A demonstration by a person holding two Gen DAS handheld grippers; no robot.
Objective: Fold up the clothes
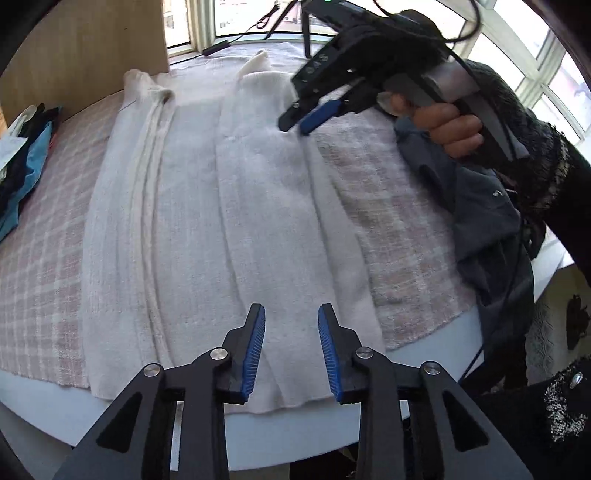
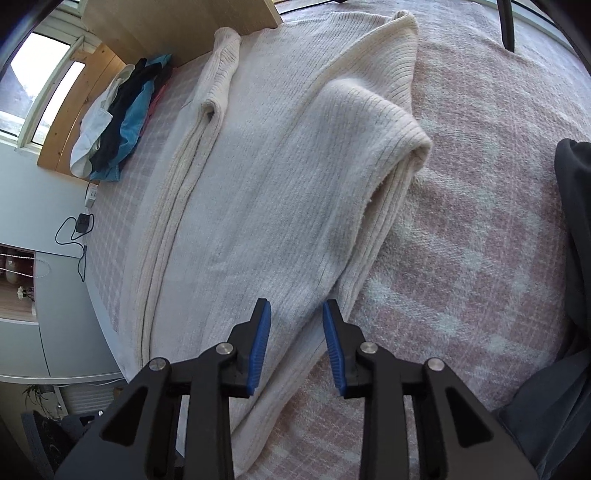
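Note:
A cream knit cardigan point(image 1: 229, 192) lies flat on the pink plaid cloth point(image 1: 399, 229), with its sides folded inward in long strips. My left gripper point(image 1: 291, 314) hovers over its near hem, open, with nothing between the blue pads. A hand holds my right gripper point(image 1: 295, 126) above the cardigan's far right part. In the right wrist view the cardigan point(image 2: 280, 166) shows a sleeve folded back over its body. There my right gripper point(image 2: 297, 306) stands open just above the sleeve's edge, with the pads clear of the knit.
A dark grey garment point(image 1: 480, 221) is heaped at the table's right edge. A pile of white, black and blue clothes point(image 2: 118, 122) sits at the far left beside a wooden board point(image 1: 92, 48). A tripod leg point(image 1: 306, 33) and cables stand by the window.

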